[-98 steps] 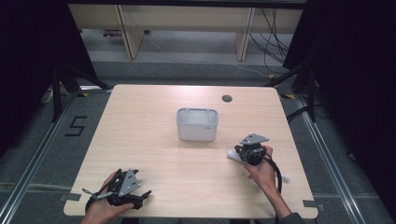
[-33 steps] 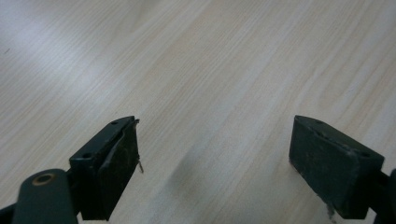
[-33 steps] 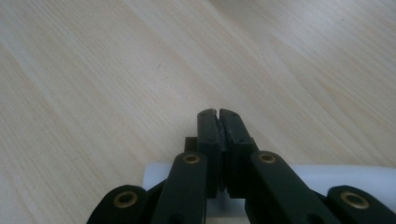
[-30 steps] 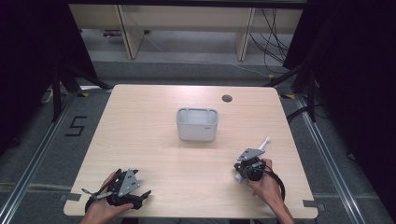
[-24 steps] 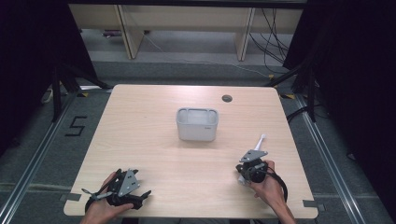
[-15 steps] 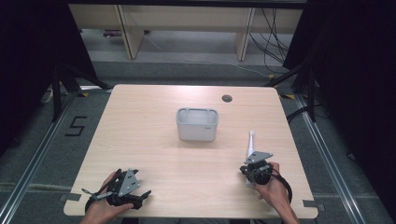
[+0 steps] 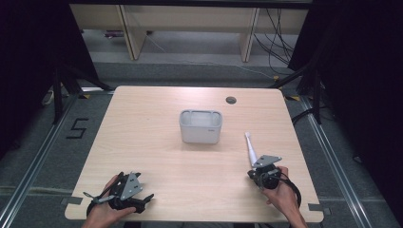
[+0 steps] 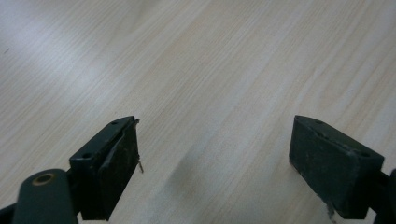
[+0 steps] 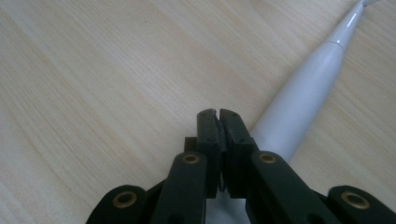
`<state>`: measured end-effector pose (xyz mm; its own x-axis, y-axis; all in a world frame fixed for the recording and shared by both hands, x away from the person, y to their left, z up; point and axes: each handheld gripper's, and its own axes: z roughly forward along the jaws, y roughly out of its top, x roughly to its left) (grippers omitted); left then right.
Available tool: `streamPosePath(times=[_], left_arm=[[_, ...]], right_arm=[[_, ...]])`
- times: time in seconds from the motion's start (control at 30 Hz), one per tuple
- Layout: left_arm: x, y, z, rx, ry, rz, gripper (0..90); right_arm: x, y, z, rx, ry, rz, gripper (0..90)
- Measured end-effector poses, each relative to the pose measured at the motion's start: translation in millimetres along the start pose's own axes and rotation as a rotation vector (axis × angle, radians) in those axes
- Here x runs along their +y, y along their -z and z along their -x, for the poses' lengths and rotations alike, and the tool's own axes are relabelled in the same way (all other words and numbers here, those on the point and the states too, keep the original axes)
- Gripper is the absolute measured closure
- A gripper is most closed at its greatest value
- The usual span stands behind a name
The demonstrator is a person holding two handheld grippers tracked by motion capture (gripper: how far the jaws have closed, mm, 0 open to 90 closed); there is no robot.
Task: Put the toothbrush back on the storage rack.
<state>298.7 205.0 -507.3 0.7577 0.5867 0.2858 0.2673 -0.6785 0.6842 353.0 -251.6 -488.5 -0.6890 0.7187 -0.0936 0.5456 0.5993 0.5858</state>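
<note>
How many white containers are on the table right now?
1: the white container stands near the middle of the table, beyond both grippers. Nothing suggests another hidden.

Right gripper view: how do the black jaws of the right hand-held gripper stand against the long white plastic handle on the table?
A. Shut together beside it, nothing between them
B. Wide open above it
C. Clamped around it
A: the right hand-held gripper has its jaws pressed together, and the long white plastic handle lies alongside, outside them.
</note>
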Motion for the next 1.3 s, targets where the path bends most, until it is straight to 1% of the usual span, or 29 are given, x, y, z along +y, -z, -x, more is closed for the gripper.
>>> streamPosePath(times=[0.03, 0.07, 0.1, 0.13, 0.17, 0.2, 0.23, 0.27, 0.3, 0.37, 0.4, 0.43, 0.5, 0.53, 0.57, 0.6, 0.63, 0.67, 0.7, 0.83, 0.87, 0.9, 0.93, 1.0, 1.07, 1.1, 1.13, 1.17, 1.3], left_arm=[[0.0, 0.1, -0.1, -0.001, -0.001, -0.001, 15.3], [0.0, 0.1, 0.0, 0.000, 0.000, 0.000, 15.3], [0.0, 0.0, 0.0, 0.000, 0.001, 0.000, 15.3], [0.0, 0.0, 0.0, 0.001, 0.000, 0.000, 15.3], [-0.1, 0.0, 0.0, 0.001, 0.001, 0.001, 15.3], [0.0, 0.1, -0.1, 0.000, 0.000, 0.000, 15.3], [0.0, 0.1, -0.1, 0.000, 0.000, -0.001, 15.3], [-0.1, -0.1, 0.0, 0.000, 0.001, 0.000, 15.3], [-0.1, -0.3, 0.1, -0.001, 0.002, 0.000, 15.3], [-0.1, -0.2, 0.1, -0.001, 0.001, -0.001, 15.3], [-0.1, -0.2, 0.1, -0.001, 0.001, -0.001, 15.3], [-0.1, -0.1, 0.0, -0.001, 0.000, -0.001, 15.3], [-0.1, 0.2, -0.5, -0.002, -0.001, -0.003, 15.3], [-0.1, 0.1, -0.5, -0.001, -0.001, -0.003, 15.3], [-0.2, 0.0, -0.5, -0.001, -0.001, -0.004, 15.3], [-0.2, 0.0, -0.5, -0.001, -0.001, -0.004, 15.3], [-0.1, 0.0, -0.4, -0.001, -0.002, -0.004, 15.3], [-0.1, 0.0, -0.3, -0.002, -0.001, -0.003, 15.3], [-0.1, 0.1, -0.4, -0.002, -0.001, -0.003, 15.3], [-0.2, -0.1, -0.6, -0.002, 0.000, -0.005, 15.3], [-0.3, -0.4, -0.4, -0.003, 0.003, -0.004, 15.3], [-0.3, -0.4, -0.5, -0.001, 0.002, -0.006, 15.3], [-0.5, -0.5, -0.5, -0.001, 0.004, -0.005, 15.3], [-0.8, -0.5, -1.0, 0.007, -0.002, -0.010, 15.3], [-0.8, -0.4, -1.2, 0.003, 0.004, -0.004, 15.3], [-0.6, -0.2, -1.2, -0.001, 0.003, -0.003, 15.3], [-0.4, 0.0, -1.0, 0.001, 0.003, -0.002, 15.3], [-0.3, 0.2, -1.0, 0.001, 0.002, -0.003, 15.3], [-0.4, 0.5, -1.1, 0.003, 0.002, -0.002, 15.3]], right_arm=[[-0.2, 0.6, 0.1, 0.010, -0.011, -0.003, 87.5], [-1.1, 0.9, -0.1, -0.005, -0.015, -0.001, 87.5], [-1.5, 0.7, 1.1, -0.001, -0.006, 0.002, 87.5], [-1.4, 2.0, 0.9, 0.007, -0.018, -0.007, 87.5], [-2.2, 1.3, 1.9, -0.004, 0.003, 0.004, 87.5], [-3.1, 2.8, 1.4, -0.018, -0.016, 0.003, 87.5], [-3.6, 3.3, 2.9, -0.009, -0.005, 0.000, 87.5], [-3.9, 4.2, 1.2, 0.002, -0.046, -0.009, 87.5], [-3.9, 4.0, 3.4, 0.000, -0.011, -0.007, 87.5], [-5.2, 4.1, 4.3, -0.001, -0.017, -0.005, 87.5], [-5.4, 5.2, 4.2, 0.005, -0.031, -0.014, 87.5], [-7.4, 4.2, 5.1, -0.018, -0.021, 0.008, 87.5], [-7.6, 6.2, 5.1, -0.016, -0.028, -0.005, 87.5], [-8.1, 6.7, 6.7, -0.018, -0.020, -0.002, 87.5], [-8.1, 7.0, 8.4, 0.000, -0.017, -0.010, 87.5], [-9.0, 7.2, 9.3, 0.001, -0.024, -0.009, 87.5], [-10.0, 6.1, 9.2, -0.018, -0.019, 0.006, 87.5], [-10.3, 6.9, 8.6, -0.014, -0.038, 0.001, 87.5], [-10.7, 7.5, 11.3, -0.004, -0.023, -0.011, 87.5], [-11.1, 8.7, 10.9, -0.007, -0.039, -0.022, 86.0], [-10.1, 11.4, 9.7, -0.021, -0.042, -0.010, 81.8], [-10.1, 11.4, 9.7, -0.021, -0.042, -0.010, 81.8], [-8.0, 13.2, 10.3, -0.017, -0.024, 0.000, 76.9], [0.2, 22.3, 11.3, -0.023, -0.030, 0.004, 64.1], [4.0, 27.0, 12.5, -0.033, -0.042, 0.002, 61.3], [7.6, 30.6, 13.1, -0.059, -0.056, 0.007, 58.6], [15.6, 34.0, 17.2, -0.056, -0.055, -0.017, 54.0], [15.6, 34.0, 17.2, -0.056, -0.055, -0.017, 54.0], [27.8, 27.7, 25.0, -0.045, -0.058, -0.084, 49.1]])
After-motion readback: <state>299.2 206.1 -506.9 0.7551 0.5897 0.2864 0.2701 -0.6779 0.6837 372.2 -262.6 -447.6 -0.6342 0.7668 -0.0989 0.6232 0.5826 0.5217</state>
